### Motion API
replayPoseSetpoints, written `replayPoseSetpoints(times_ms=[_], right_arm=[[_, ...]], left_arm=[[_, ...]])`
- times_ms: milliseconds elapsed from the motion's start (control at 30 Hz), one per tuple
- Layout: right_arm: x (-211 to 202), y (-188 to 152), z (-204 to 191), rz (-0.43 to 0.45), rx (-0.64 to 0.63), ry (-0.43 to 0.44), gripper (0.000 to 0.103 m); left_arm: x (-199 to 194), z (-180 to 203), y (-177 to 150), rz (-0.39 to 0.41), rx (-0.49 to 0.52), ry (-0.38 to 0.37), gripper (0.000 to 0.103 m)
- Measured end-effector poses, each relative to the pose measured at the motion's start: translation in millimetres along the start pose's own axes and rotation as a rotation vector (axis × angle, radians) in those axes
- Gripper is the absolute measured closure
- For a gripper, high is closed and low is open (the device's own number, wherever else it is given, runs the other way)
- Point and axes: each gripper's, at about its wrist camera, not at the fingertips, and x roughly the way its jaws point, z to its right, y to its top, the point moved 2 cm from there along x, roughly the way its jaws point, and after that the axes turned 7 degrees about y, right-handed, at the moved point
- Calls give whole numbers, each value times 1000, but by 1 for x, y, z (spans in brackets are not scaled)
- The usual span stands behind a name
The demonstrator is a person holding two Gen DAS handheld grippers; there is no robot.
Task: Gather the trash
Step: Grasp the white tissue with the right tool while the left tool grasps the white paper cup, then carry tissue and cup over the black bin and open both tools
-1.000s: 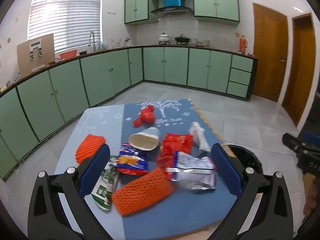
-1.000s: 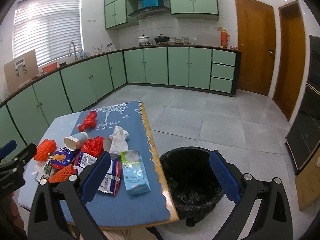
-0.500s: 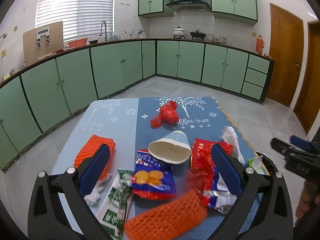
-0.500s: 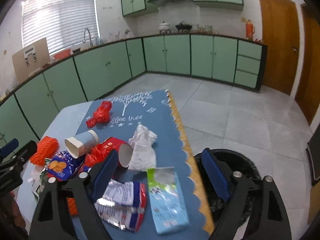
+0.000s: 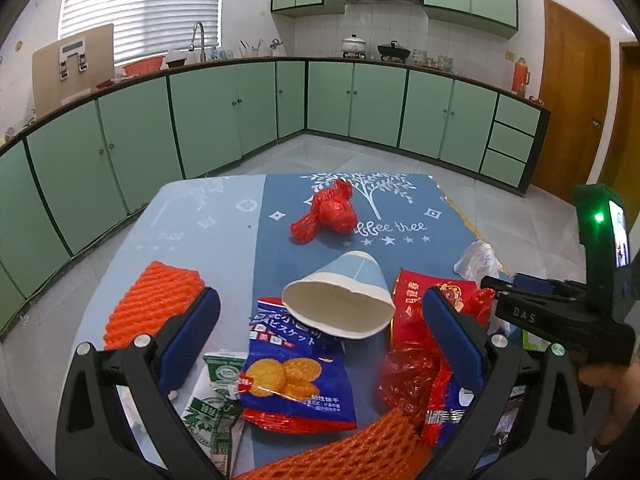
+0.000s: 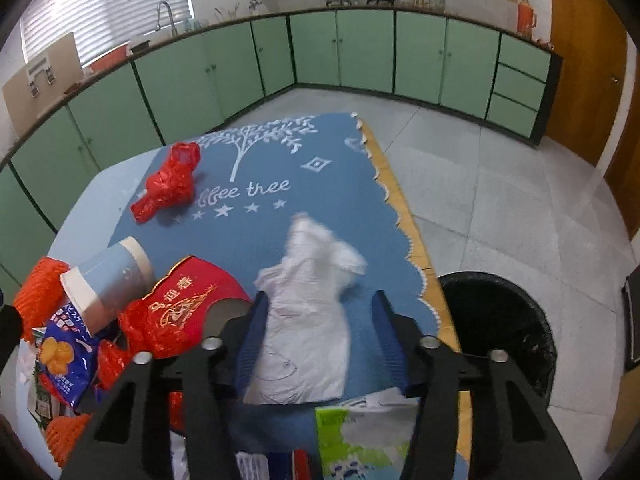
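Black-lined bin (image 6: 496, 320) beside table (image 6: 400, 216); contents unclear.

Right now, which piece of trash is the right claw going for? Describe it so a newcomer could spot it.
Start at the blue tablecloth, on the edge nearest the black bin on the floor. The crumpled white plastic bag lies there between the fingers of the right claw, which has just been closing around it. It is the only plain white, unprinted piece; everything beside it is red, orange or printed.

"tree" on tablecloth (image 6: 280, 152), "DAS" on tongs (image 5: 524, 314)
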Motion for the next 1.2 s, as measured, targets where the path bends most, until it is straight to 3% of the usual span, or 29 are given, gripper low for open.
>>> replayPoseSetpoints(times_ms=[133, 300, 633, 833, 900, 1200], right_arm=[[7, 1, -6, -27, -22, 48, 85], [-2, 3, -10, -9, -40, 78, 100], [-10, 9, 0, 23, -56, 71, 100], [-11, 10, 4, 32, -37, 92, 100], [-13, 11, 5, 37, -32, 96, 100], [-32, 13, 3, 85, -43, 102, 100]], left_arm=[[6, 5, -2, -19, -2, -25, 8], [14, 14, -4, -49, -6, -59, 25], [39, 28, -2, -106, -30, -110, 48], [55, 28, -3, -158, -78, -150, 79], [58, 26, -4, -167, -99, -154, 95], [36, 19, 6, -87, -133, -155, 99]])
